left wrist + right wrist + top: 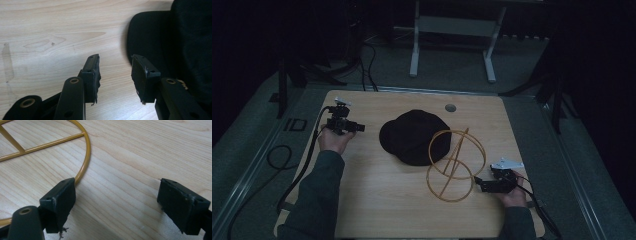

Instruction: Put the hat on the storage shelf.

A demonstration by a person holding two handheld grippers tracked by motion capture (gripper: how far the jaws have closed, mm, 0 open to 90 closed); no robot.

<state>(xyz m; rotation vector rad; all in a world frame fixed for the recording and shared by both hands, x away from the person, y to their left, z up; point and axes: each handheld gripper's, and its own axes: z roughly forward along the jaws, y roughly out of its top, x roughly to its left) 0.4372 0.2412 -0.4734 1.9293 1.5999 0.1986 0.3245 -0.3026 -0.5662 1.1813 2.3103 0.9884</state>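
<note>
A black cap [414, 136] lies in the middle of the wooden table [377, 205]. Just right of it stands a gold wire stand [456, 165], its base ring flat on the table and an upper ring tilted against the cap's edge. My left gripper [358, 127] hovers left of the cap, open. In the left gripper view the jaws [115, 61] are apart with bare wood between them and the cap [175, 37] is just beyond the right jaw. My right gripper [479, 184] is open beside the stand's base ring. That ring [86, 157] runs under its left jaw [116, 187].
A round cable hole [450, 107] sits near the table's far edge. Behind the table stands a white frame on two legs [414, 55]. Black cables [277, 157] loop on the floor at the left. The table's near part is bare wood.
</note>
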